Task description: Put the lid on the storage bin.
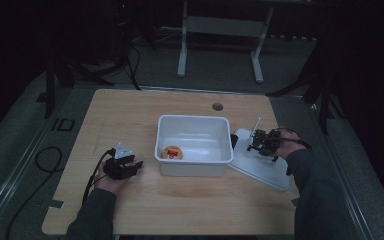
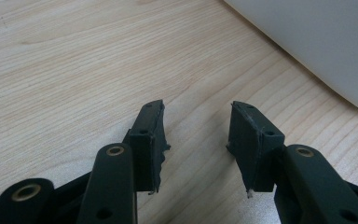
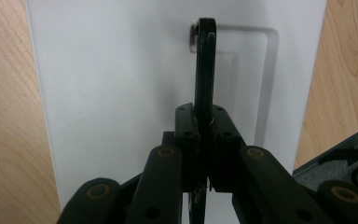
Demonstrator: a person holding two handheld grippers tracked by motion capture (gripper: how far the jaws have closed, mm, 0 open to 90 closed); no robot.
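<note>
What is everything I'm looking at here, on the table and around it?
Table: one, light wood, in the middle of the room.
Tub: one, white, open, at the table's centre.
Round item: one, yellow with a red mark, inside the tub at its near left corner; too small to tell what it is.
Lid: one, white, flat on the table right of the tub.
Lid handle: one, black, standing up from the lid.
Left claw: one, black, open with nothing between its jaws, low over the table left of the tub.
Right claw: one, black, shut on the lid handle.
</note>
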